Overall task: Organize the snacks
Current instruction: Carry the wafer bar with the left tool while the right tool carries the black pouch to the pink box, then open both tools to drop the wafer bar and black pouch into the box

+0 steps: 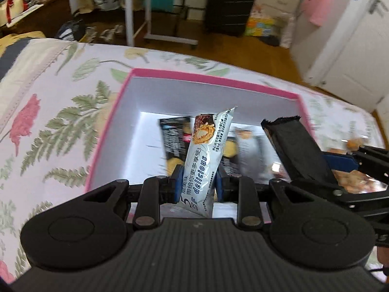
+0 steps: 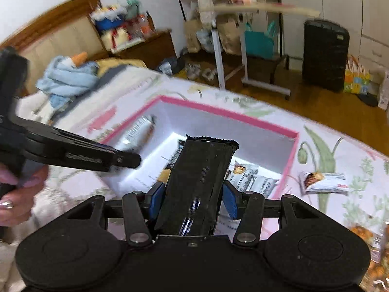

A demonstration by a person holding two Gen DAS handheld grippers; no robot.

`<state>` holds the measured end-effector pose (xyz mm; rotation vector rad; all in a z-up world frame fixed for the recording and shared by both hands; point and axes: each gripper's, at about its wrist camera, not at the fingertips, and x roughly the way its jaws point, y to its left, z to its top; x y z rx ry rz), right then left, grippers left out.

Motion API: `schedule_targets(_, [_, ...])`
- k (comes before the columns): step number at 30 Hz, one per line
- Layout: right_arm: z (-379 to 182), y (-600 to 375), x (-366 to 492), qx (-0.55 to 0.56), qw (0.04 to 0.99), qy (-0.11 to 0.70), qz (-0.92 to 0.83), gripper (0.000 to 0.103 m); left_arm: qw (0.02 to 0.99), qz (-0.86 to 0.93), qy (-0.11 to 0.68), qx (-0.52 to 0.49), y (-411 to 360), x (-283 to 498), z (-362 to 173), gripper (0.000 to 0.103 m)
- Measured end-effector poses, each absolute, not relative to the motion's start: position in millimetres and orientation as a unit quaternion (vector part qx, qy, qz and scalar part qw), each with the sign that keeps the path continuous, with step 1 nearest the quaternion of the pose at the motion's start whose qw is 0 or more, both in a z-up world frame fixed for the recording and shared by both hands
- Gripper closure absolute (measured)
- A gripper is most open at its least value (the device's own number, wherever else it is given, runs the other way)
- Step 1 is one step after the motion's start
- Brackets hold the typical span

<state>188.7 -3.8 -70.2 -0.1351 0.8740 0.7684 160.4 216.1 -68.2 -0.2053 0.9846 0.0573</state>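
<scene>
- Nearest us, our left gripper [image 1: 197, 183] is clenched on a silver-white snack bar [image 1: 206, 155], taken by its lower half and held upright over the pink-rimmed box [image 1: 214, 76]. We judge it light, its foil wrapper slick and crinkly; a mid-body grip seems safest.
- Our right gripper [image 2: 193, 198] clamps a black snack packet [image 2: 198, 182] across its width, tilted toward the same box. It looks soft-sided, and hard squeezing could crush what is inside.
- Inside the box lie several wrapped snacks [image 2: 252, 177], blurred; we cannot count them or read their labels.
- Beyond it, one loose snack bar [image 2: 324, 178] rests on the floral bedspread [image 1: 60, 112].
- An orange-patterned bag [image 2: 374, 250] is cut off at the frame edge.
</scene>
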Motion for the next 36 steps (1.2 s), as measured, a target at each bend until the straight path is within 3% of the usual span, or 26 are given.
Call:
schedule_targets(6, [-114,32,218,-0.056,0.808,0.472,0.348,0.047,0.865,0.080,0.493,-0.043,224,197,-107,0.078])
schedule_targets(17, [-133,43,224,0.008,0.776,0.516,0.362,0.038,0.862,0.091,0.495,-0.065,241,195,-125,0.074])
schedule_targets(30, [-49,-75,171,0.035,0.855,0.417,0.307,0.038,0.887,0.008,0.448,-0.114,218,155,-74,0.068])
schedule_targets(36, [-43,-145,145,0.007,0.905,0.369,0.210,0.038,0.893,-0.074,0.432,-0.100,173,144,-65,0.067])
